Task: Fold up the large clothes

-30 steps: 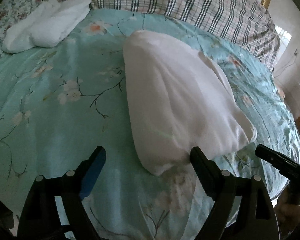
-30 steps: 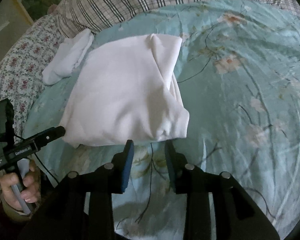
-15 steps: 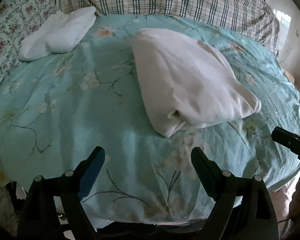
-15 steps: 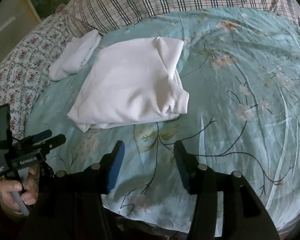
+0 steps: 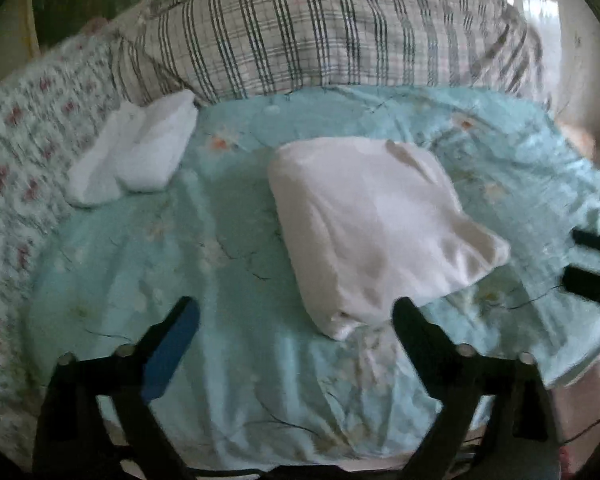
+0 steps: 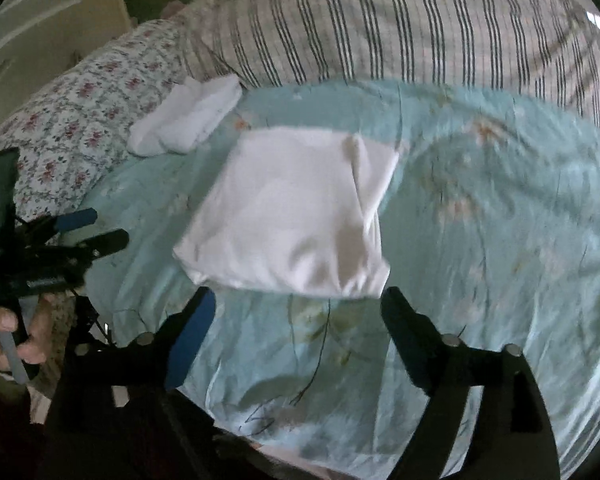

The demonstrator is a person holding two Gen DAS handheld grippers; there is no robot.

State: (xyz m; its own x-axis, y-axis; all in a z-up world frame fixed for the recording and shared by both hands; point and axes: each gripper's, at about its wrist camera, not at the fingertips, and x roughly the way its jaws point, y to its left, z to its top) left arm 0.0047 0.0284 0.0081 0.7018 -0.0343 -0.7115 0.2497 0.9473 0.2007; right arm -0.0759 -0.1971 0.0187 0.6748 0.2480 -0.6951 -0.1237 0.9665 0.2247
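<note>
bed: teal floral cover | plaid pillow at head | window light, right

No legible text or labels

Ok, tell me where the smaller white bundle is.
The smaller white bundle lies at the far left of the teal floral quilt, against the plaid pillow, left of and beyond the folded white garment.
</note>
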